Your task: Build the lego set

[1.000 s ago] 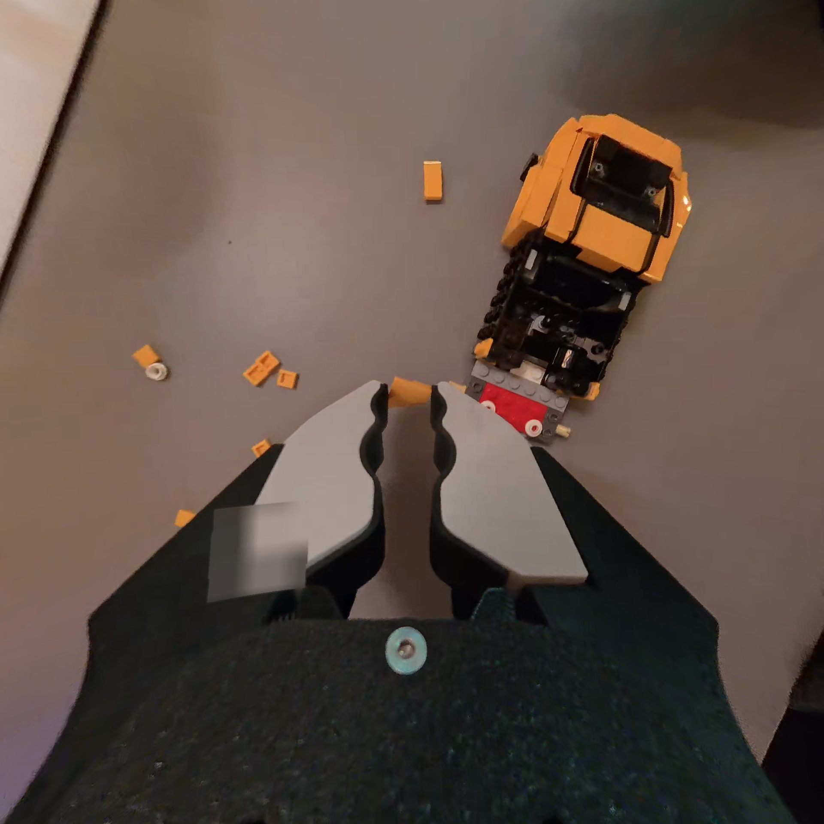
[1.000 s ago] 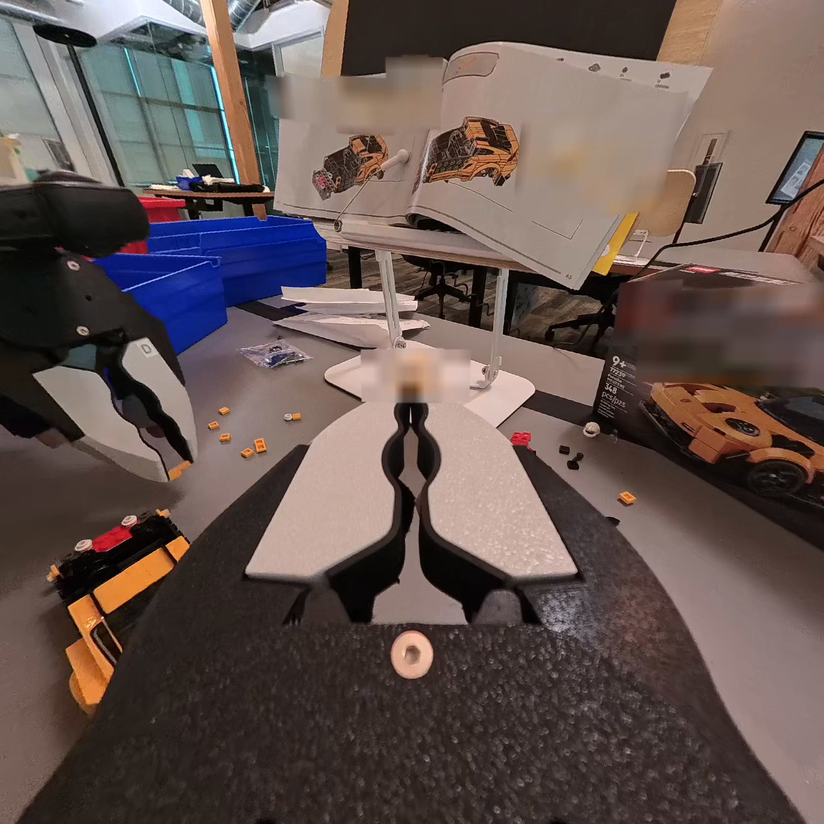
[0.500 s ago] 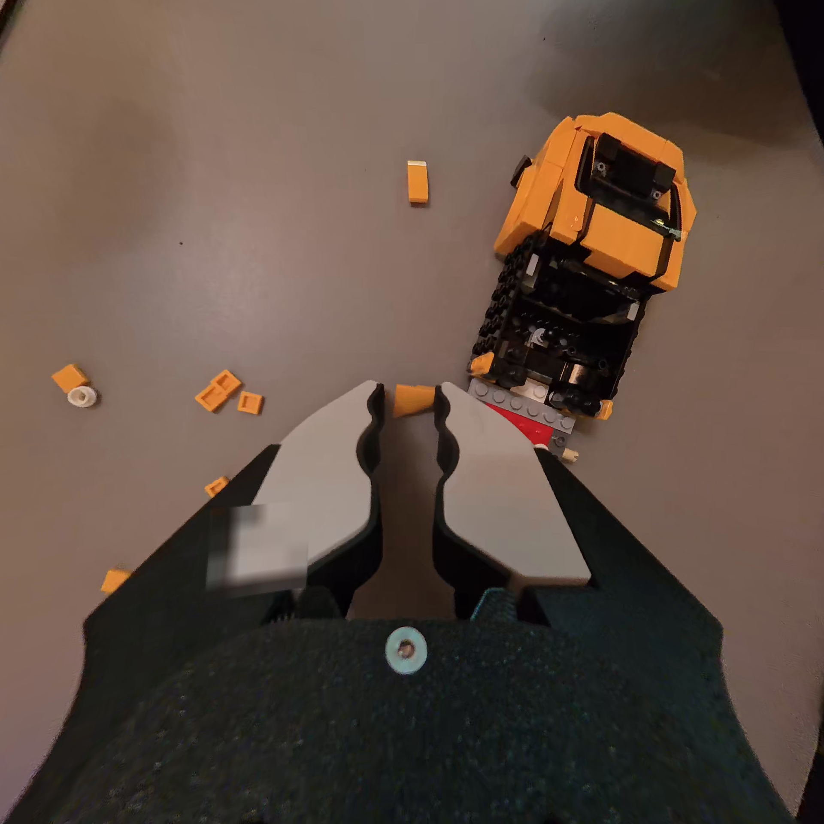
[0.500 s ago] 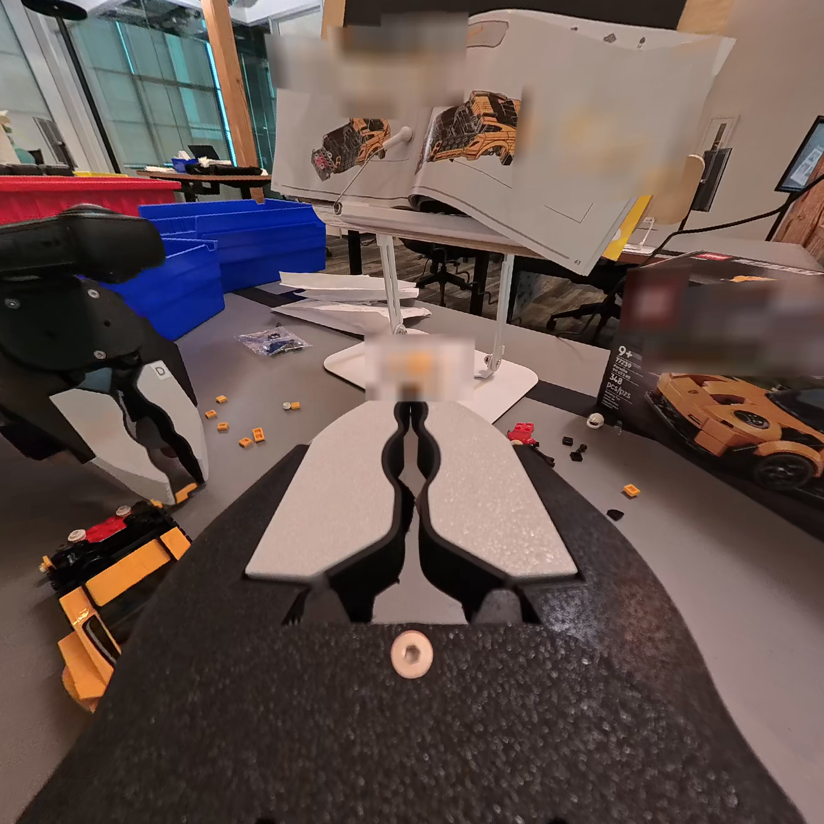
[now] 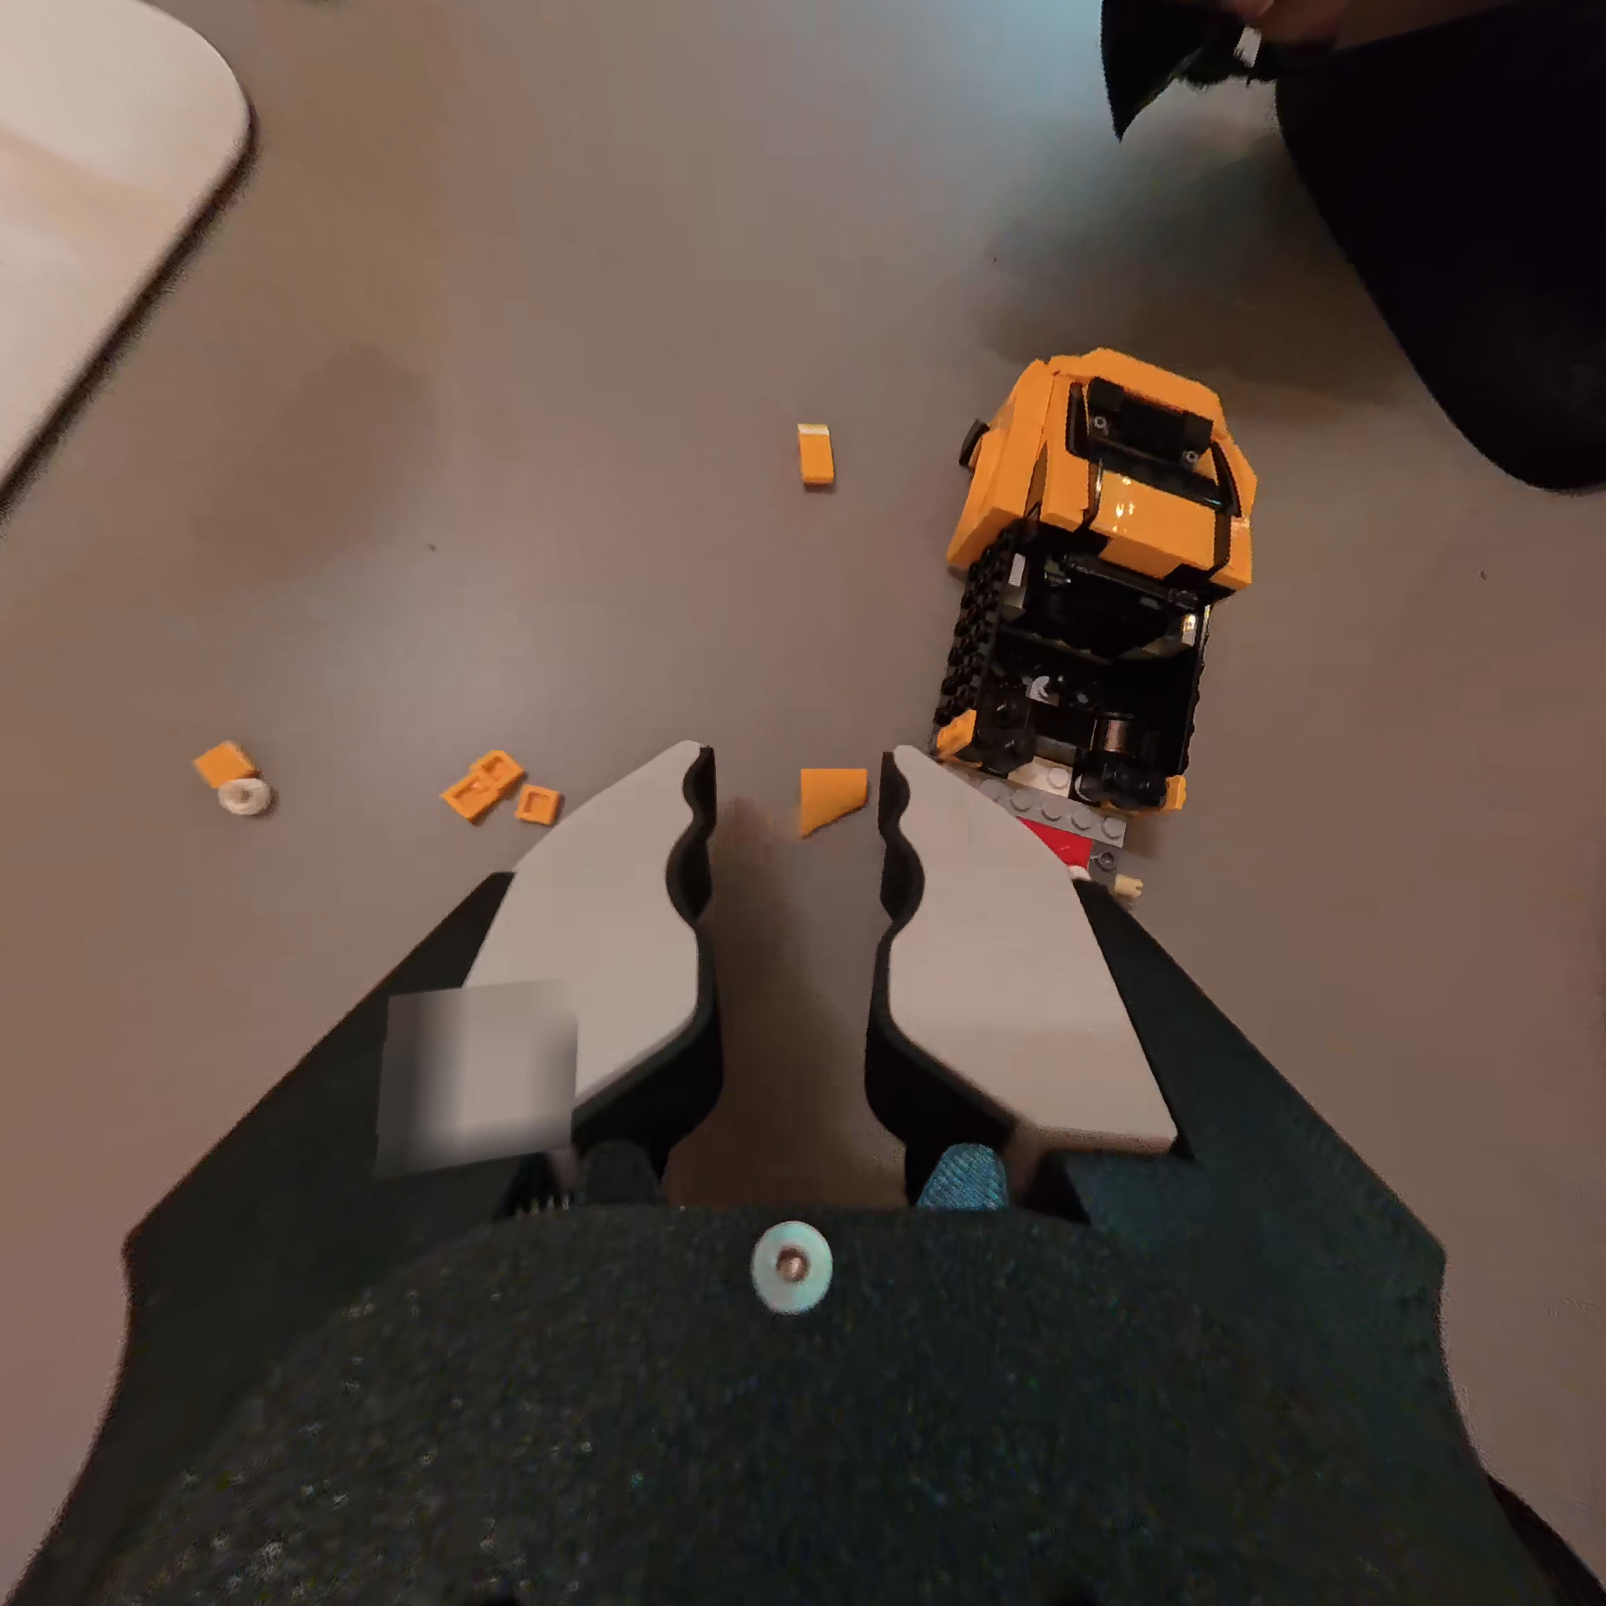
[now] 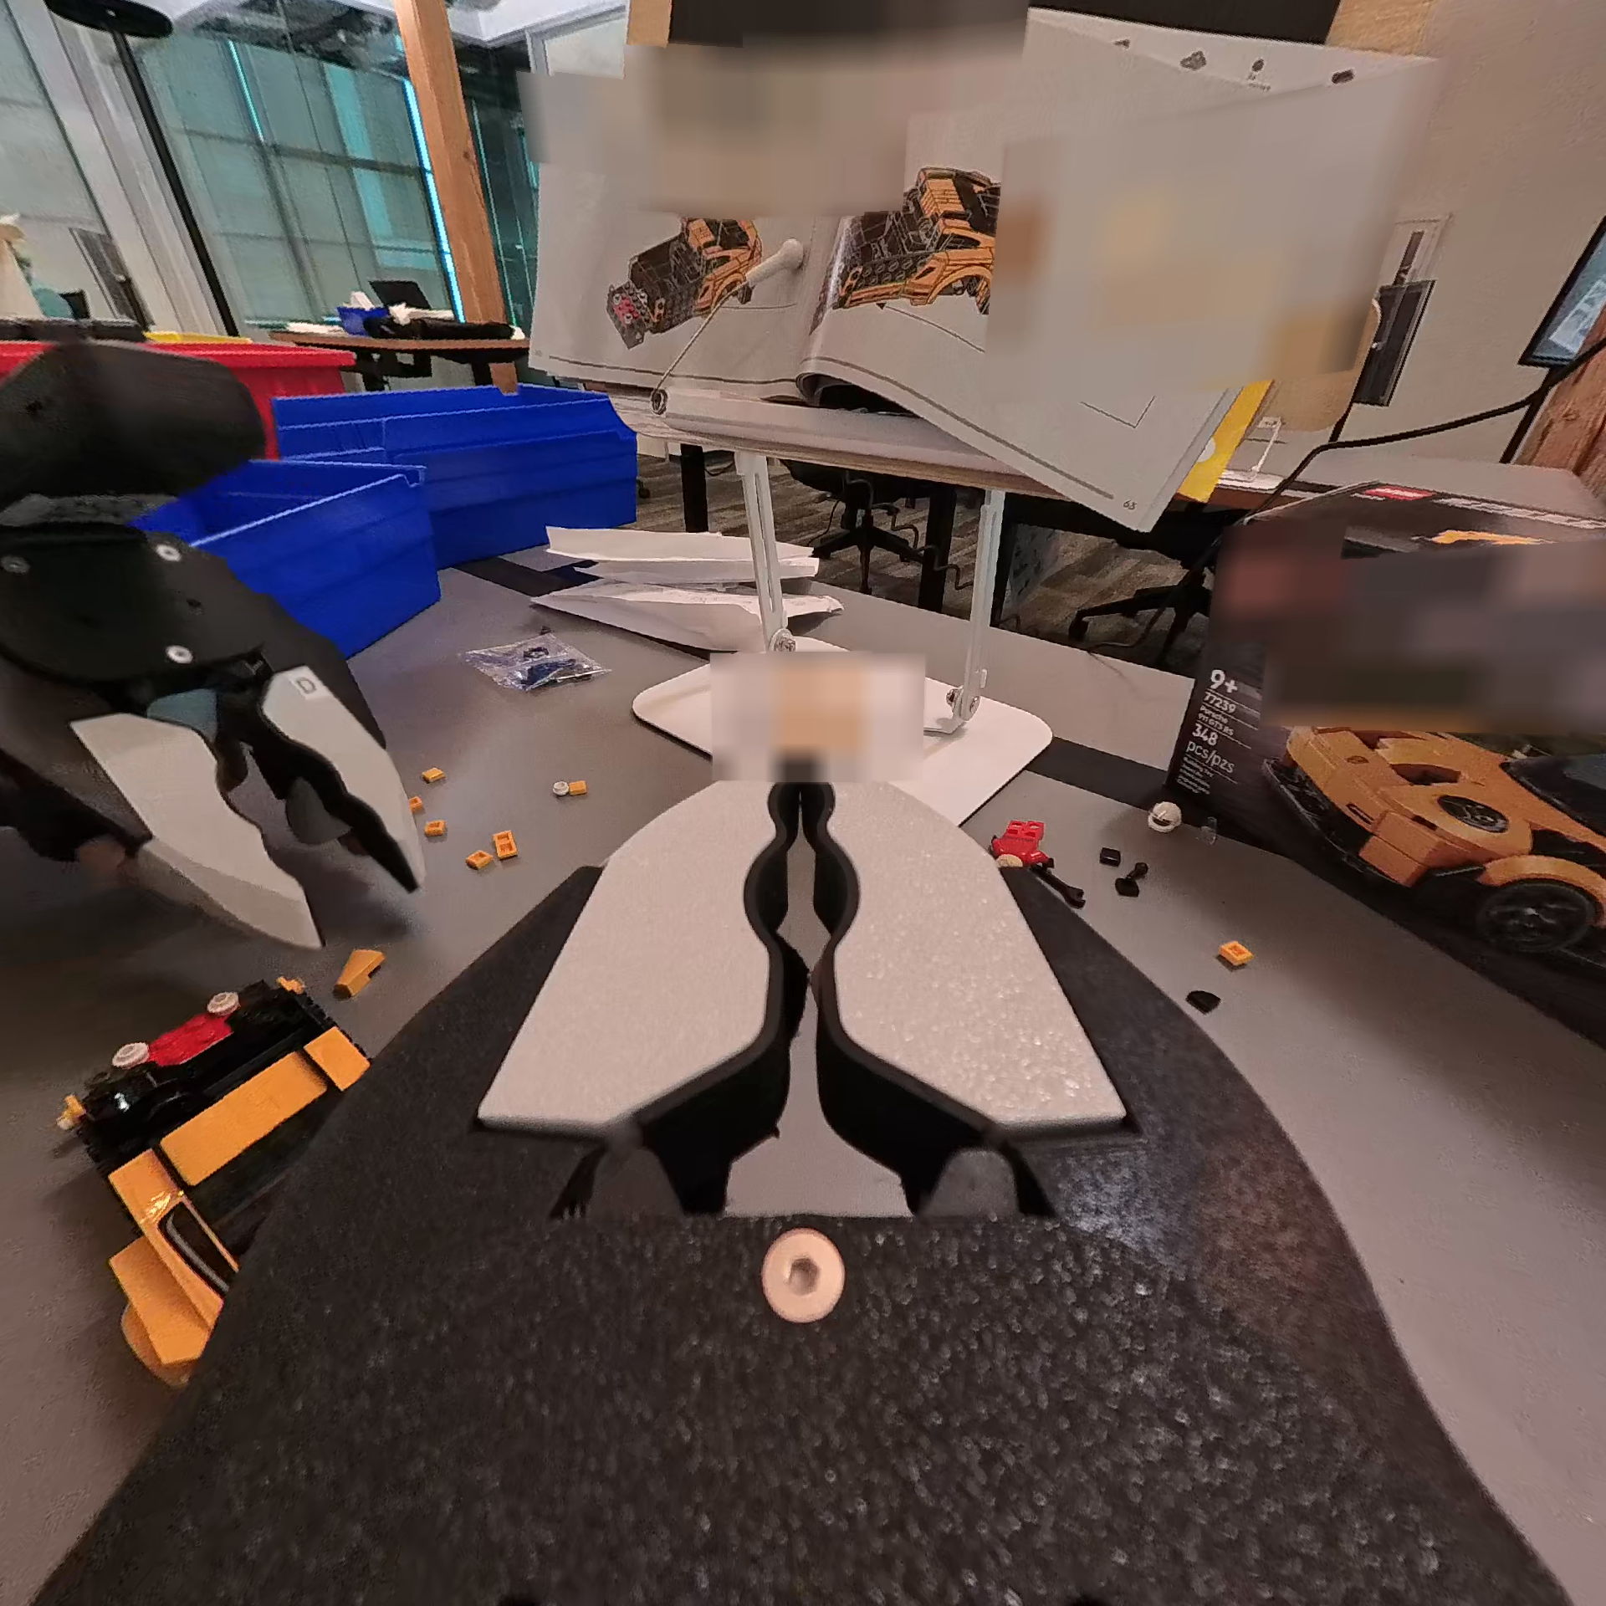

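Where daylight enters, bricks (image 5: 498, 784) litter grey table (image 5: 521, 261).

Left gripper (image 5: 795, 782) spread wide; right gripper (image 6: 804, 795) closed.

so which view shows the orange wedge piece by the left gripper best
The left wrist view: the orange wedge piece lies on the table between the open left gripper's fingertips, untouched. The right wrist view shows it smaller, from the side, below that gripper.

I see blue bins (image 6: 365, 521), an open instruction booklet (image 6: 869, 287) on a white stand (image 6: 982, 747), a boxed car set (image 6: 1425, 782), and a plastic parts bag (image 6: 534, 662) on my grey table (image 5: 521, 261).
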The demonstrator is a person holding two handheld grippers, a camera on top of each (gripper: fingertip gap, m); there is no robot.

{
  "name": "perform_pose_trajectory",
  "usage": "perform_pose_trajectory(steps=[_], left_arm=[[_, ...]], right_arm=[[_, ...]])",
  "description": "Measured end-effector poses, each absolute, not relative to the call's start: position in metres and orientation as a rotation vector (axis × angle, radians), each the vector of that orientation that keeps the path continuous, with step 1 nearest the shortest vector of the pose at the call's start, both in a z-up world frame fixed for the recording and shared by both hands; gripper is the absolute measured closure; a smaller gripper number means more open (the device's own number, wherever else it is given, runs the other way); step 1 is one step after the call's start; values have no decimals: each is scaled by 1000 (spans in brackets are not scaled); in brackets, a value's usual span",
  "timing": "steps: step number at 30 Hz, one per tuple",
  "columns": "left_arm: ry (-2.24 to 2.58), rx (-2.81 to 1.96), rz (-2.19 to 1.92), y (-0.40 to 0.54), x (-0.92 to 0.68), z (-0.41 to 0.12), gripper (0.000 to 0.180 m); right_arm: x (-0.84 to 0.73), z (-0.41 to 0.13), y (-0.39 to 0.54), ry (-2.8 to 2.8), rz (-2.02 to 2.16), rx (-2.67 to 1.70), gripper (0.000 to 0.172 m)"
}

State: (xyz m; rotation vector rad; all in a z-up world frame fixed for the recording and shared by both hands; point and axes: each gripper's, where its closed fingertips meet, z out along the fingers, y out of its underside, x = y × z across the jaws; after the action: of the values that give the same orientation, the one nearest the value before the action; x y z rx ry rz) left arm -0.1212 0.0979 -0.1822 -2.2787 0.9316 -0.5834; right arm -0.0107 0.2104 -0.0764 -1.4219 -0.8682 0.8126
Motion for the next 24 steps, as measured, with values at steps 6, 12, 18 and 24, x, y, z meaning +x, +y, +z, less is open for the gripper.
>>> perform_pose_trajectory(steps=[6,12,18,24], left_arm=[[945,-2177,-602,90,-138,-165,149],[1102,-2199,-643,68,-137,-180,151],[1221,-2234,-725,51,-120,-197,153],[1264,-2204,-744,46,-104,-198,153]], right_arm=[[-15,-78,204,-910,831,-1410,172],[-20,-78,195,-966,841,-1375,172],[-22,-81,194,-989,836,-1378,172],[-24,-85,194,-999,830,-1388,172]])
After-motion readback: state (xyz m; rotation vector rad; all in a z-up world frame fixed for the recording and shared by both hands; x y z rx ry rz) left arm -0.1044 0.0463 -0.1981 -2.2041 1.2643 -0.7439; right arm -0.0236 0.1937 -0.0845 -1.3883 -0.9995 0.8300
